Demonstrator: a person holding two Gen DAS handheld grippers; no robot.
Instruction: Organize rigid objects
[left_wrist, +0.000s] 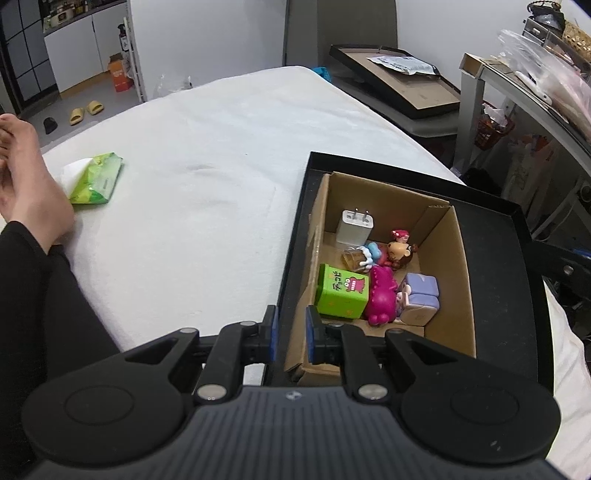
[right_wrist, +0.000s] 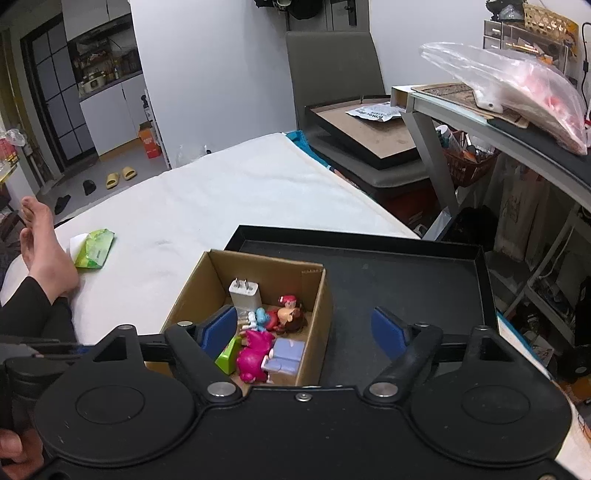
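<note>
A cardboard box (left_wrist: 448, 258) stands in a black tray (left_wrist: 495, 236) on a white bed. In the box lie a white charger (left_wrist: 353, 227), a green carton toy (left_wrist: 343, 291), a pink figure (left_wrist: 382, 295), a lilac block (left_wrist: 421, 293) and a brown doll (left_wrist: 400, 251). My left gripper (left_wrist: 291, 334) straddles the near left corner of tray and box, its jaws a narrow gap apart around the walls. My right gripper (right_wrist: 306, 328) is open and empty above the box (right_wrist: 317, 314); the charger (right_wrist: 243, 293), pink figure (right_wrist: 253, 354) and lilac block (right_wrist: 286, 356) show between its fingers.
A green tissue pack (left_wrist: 98, 179) lies on the white bed (left_wrist: 207, 177) at the left, beside a bare foot (left_wrist: 26, 177). A chair with a framed board (right_wrist: 369, 136) and a desk (right_wrist: 517, 125) with a plastic bag stand beyond the bed at the right.
</note>
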